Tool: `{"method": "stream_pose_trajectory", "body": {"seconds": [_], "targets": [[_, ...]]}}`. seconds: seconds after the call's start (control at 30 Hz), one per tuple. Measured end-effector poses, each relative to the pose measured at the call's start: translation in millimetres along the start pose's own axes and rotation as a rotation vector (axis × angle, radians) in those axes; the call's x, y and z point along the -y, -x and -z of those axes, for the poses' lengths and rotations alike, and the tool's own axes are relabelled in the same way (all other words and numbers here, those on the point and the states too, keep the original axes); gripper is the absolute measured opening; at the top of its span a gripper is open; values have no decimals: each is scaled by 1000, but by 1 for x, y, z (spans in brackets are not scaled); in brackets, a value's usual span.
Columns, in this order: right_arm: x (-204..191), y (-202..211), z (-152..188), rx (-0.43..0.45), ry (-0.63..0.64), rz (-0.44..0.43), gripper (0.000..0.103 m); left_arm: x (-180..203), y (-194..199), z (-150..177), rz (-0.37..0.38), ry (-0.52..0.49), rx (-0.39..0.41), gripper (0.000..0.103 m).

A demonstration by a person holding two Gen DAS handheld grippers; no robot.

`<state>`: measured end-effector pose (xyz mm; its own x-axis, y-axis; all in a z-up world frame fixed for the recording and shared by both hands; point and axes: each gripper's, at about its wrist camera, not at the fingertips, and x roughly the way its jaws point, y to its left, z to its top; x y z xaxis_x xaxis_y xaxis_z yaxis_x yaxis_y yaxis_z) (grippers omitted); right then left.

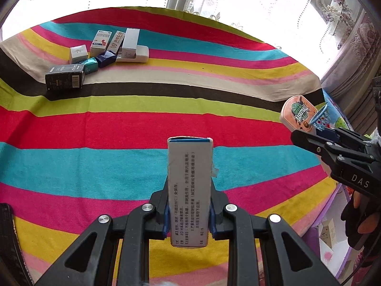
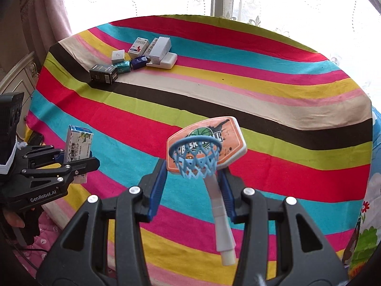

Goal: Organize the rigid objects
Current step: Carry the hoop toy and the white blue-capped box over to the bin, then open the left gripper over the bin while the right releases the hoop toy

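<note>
My left gripper (image 1: 189, 211) is shut on a tall white medicine box (image 1: 189, 190) with a blue top, held upright above the striped cloth. It also shows in the right wrist view (image 2: 77, 146) at the left. My right gripper (image 2: 191, 183) is shut on a toy basketball hoop (image 2: 204, 147) with an orange backboard, blue net and white pole. The hoop also shows at the right of the left wrist view (image 1: 301, 114). A cluster of small boxes (image 1: 100, 52) lies at the far left of the table, also in the right wrist view (image 2: 135, 57).
The table carries a striped multicoloured cloth (image 1: 166, 109). Lace curtains and a window stand behind it. A black box (image 1: 64, 77) lies nearest in the cluster. A white cabinet (image 2: 19, 76) stands at the left, a purple-edged thing (image 1: 333, 233) off the right edge.
</note>
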<state>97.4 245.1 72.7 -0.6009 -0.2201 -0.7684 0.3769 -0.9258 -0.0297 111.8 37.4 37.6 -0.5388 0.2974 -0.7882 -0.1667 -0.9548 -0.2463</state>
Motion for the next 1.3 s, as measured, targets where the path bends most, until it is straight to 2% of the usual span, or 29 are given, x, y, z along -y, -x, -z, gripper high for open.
{"method": "stream_pose_trajectory", "body": {"seconds": [0.57, 0.8, 1.13, 1.3], "targets": [[30, 87, 63, 53, -76, 75, 48, 62, 33, 24, 21, -173, 27, 25], [42, 121, 89, 63, -96, 116, 48, 100, 46, 34, 48, -279, 33, 25], [69, 171, 145, 43, -158, 219, 48, 184, 49, 52, 232, -486, -74, 25], [92, 197, 178, 28, -220, 289, 48, 231, 42, 66, 343, -582, -165, 25]]}}
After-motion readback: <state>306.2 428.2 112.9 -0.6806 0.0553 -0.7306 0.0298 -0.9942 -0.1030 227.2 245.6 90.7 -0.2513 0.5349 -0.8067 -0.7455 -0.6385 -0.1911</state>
